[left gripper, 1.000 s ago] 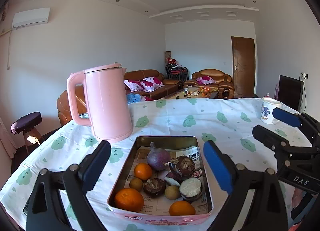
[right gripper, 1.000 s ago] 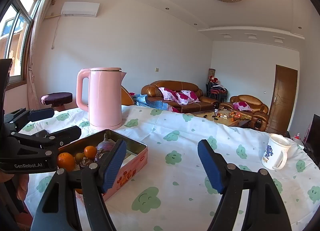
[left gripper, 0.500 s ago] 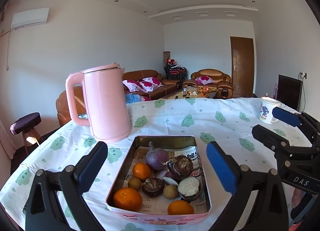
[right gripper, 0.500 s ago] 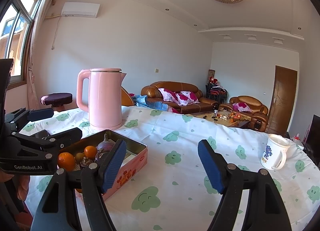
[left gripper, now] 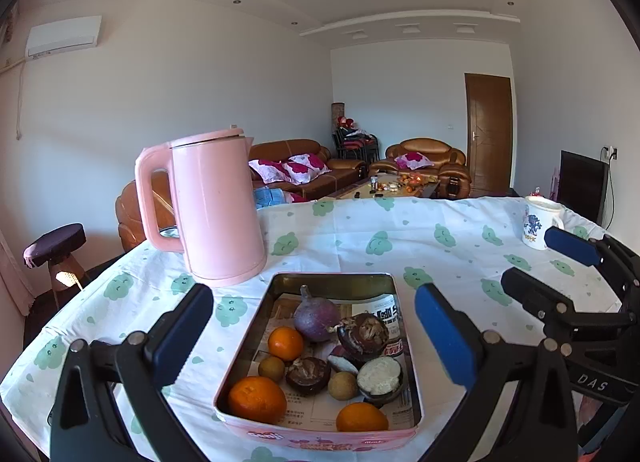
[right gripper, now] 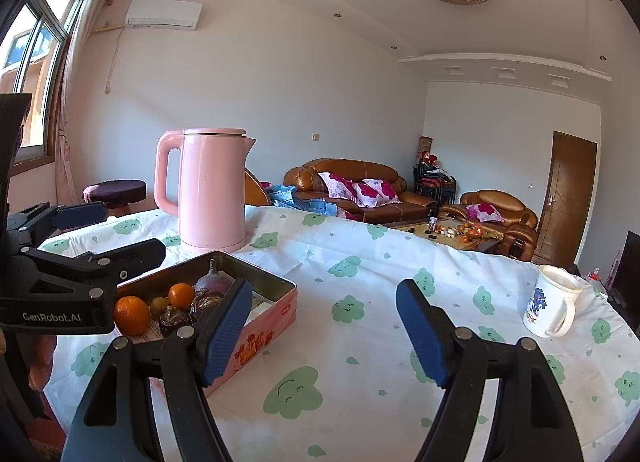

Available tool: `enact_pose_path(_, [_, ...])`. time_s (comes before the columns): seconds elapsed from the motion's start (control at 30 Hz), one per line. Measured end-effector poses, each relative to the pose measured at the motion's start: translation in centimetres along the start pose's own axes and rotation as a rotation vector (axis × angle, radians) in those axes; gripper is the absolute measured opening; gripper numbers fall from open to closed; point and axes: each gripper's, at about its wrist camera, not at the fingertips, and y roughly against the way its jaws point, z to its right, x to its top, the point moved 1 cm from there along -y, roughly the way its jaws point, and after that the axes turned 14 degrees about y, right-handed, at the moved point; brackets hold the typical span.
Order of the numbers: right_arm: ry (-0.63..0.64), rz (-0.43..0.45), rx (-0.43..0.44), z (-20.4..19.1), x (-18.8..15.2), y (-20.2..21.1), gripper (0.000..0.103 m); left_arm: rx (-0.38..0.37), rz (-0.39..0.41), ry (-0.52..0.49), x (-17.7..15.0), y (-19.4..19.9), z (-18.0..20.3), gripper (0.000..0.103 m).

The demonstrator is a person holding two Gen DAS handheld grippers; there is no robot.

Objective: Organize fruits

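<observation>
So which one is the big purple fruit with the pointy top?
Find the tall pink kettle on the cloud-print tablecloth. Right in front of it sits a pink tin tray of fruit. The purple fruit lies at the tray's kettle end, the only smooth purple one with a stalk, unlike the oranges and dark cracked shells.

Your tin [left gripper: 256,342], a pink rectangular box with a metal inside and paper lining, sits low in the middle of the left wrist view. In it you have three oranges [left gripper: 257,399], one at the near left corner, one near right, one smaller further back. A purple fruit [left gripper: 316,316] with a stem lies toward the far end. Between them lie dark mangosteens [left gripper: 308,375], some opened to white flesh, and two small brown longans [left gripper: 343,385].
</observation>
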Motion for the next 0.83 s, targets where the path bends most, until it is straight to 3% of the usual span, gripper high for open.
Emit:
enact_pose_path(0.63, [0.005,-0.011,0.009,-0.3,-0.7,-0.2,0.076,0.006,0.014,-0.001,0.0,0.1,-0.2,0.103])
enact_pose_path(0.83, [-0.027,-0.025,-0.016,1.4,-1.4,-0.1,0.076,-0.008,0.008,-0.009,-0.2,0.2,0.0,0.103])
